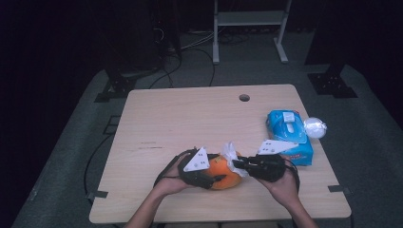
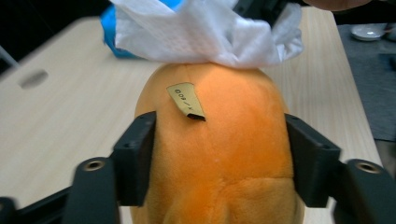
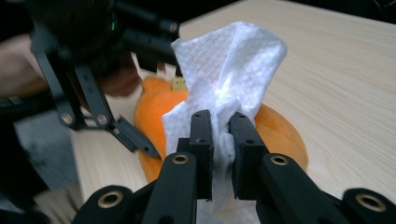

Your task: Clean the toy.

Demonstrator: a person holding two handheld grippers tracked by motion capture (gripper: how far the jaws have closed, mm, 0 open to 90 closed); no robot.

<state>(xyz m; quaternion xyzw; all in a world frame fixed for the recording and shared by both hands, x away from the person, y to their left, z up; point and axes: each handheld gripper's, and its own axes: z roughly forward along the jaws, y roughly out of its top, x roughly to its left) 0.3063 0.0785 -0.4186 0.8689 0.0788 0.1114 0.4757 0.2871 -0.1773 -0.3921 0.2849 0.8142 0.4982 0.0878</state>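
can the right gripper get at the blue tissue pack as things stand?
Probably not right away. The right gripper is shut on a white crumpled tissue lying over the orange plush toy. The blue tissue pack sits just beyond that hand with bare wooden table between, so once it lets go, likely yes.
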